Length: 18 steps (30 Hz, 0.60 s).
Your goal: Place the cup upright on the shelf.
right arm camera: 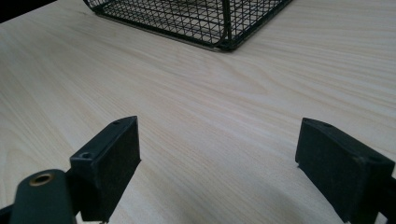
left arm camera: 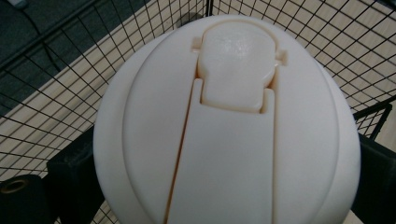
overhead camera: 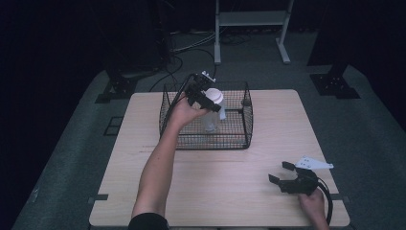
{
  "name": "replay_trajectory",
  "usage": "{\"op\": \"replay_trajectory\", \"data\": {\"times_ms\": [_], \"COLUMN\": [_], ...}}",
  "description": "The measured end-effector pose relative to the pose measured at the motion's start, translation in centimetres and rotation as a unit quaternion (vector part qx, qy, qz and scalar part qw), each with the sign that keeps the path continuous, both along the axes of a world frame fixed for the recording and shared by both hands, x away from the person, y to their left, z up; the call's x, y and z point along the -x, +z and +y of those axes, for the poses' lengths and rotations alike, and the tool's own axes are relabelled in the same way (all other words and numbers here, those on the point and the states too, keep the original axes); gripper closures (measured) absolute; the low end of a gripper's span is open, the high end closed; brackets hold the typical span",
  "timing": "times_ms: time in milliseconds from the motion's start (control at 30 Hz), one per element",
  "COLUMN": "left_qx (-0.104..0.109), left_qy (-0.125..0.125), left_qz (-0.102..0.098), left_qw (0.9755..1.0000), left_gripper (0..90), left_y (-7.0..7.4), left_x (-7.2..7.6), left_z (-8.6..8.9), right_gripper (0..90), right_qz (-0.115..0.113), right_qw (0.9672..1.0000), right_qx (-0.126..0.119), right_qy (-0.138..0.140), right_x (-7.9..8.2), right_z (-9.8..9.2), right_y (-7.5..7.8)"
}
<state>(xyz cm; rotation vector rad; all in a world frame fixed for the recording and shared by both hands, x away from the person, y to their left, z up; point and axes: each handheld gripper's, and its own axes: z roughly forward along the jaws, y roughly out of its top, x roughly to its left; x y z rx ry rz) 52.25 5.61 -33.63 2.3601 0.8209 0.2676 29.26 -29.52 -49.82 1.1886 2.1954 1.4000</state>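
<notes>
High view: the left gripper [overhead camera: 207, 99] holds a white-lidded bottle [overhead camera: 213, 108] inside the wire basket [overhead camera: 247, 125]. It is either being set in or taken out; which, I cannot tell. Any lift must clear the rim.

Left gripper view: jaws clamp the flip-top lid [left arm camera: 229, 126]; mesh close behind.

Right gripper view: the right gripper [right arm camera: 217, 165] rests jaws wide over bare table [right arm camera: 196, 93], well apart from the basket.
</notes>
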Motion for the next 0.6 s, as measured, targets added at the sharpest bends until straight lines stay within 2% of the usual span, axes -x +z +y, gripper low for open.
{"op": "replay_trajectory", "data": {"times_ms": [133,167,267,433,600], "left_qx": [-0.003,0.010,0.013,-0.002,-0.010], "left_qy": [-0.002,0.001,0.002,-0.005,-0.011], "left_qz": [0.008,0.000,0.001,0.003,-0.004], "left_qw": [1.0000,1.0000,0.9999,1.0000,0.9999], "left_gripper": [5.0,5.0,4.9,4.8,4.8], "left_y": [-1.04,-1.20,-1.32,-1.18,-1.20], "left_x": [0.10,0.28,0.33,0.56,0.89], "left_z": [0.03,0.19,0.24,0.15,-0.17], "right_gripper": [12.9,12.9,12.9,12.9,12.9], "right_qz": [0.000,0.001,0.000,0.000,0.000], "right_qw": [1.0000,1.0000,1.0000,1.0000,1.0000], "right_qx": [0.002,0.002,0.002,0.002,0.005], "right_qy": [0.001,0.001,0.001,0.000,0.001], "right_x": [0.03,0.03,0.04,0.04,0.09], "right_z": [0.04,0.05,0.06,0.09,0.14], "right_y": [0.00,0.00,0.00,0.01,0.00]}}
